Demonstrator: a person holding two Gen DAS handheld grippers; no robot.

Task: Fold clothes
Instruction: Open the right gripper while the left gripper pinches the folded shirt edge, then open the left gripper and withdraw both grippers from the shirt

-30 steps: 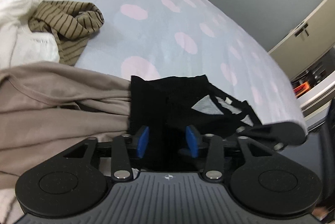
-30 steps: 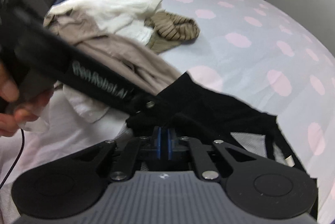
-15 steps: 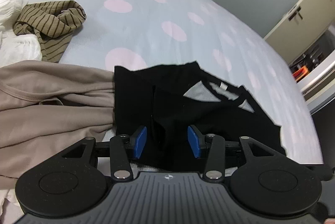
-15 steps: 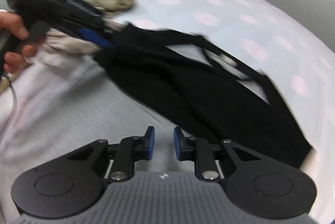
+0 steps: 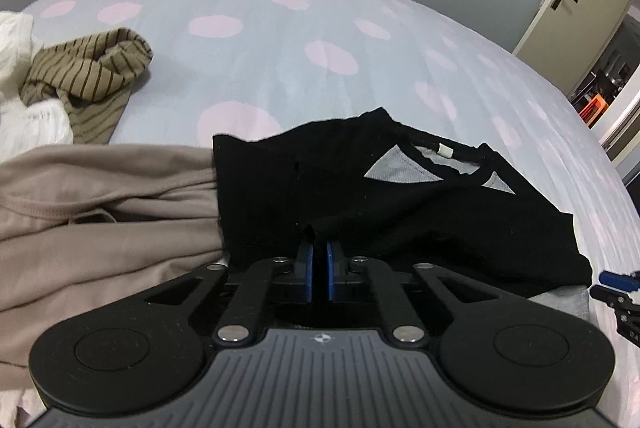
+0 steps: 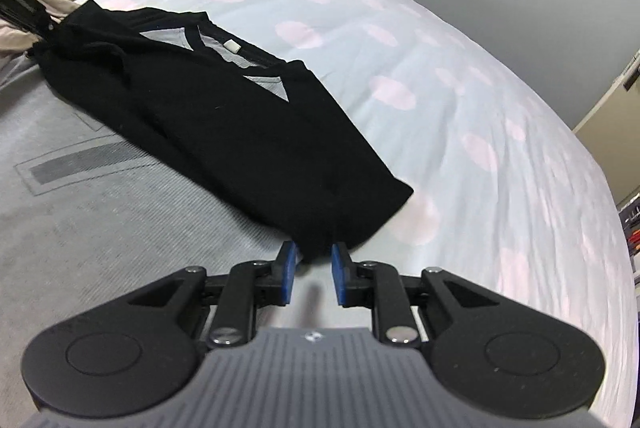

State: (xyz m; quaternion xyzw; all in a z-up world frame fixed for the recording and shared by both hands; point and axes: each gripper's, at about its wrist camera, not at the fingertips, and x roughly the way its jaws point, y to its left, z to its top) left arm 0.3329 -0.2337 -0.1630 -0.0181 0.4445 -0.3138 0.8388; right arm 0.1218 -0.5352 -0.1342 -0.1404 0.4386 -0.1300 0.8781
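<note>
Lying across a pale blue bed [image 5: 256, 4] with pink dots, black garment [image 5: 400, 204] half folded, gray inner lining showing at the neckline. Left gripper [image 5: 318, 260] with jaws just closed, nipping the near black edge beside a beige garment [image 5: 100, 212]. Right gripper [image 6: 313, 264] parted narrowly, jaws astride the far black corner, pads not visibly pressing. Striped brown garment [image 5: 92, 76] and white clothes [image 5: 24, 108] heaped well apart, at the left.

Both wrist views overlook one black shirt [image 5: 400, 204].
</note>
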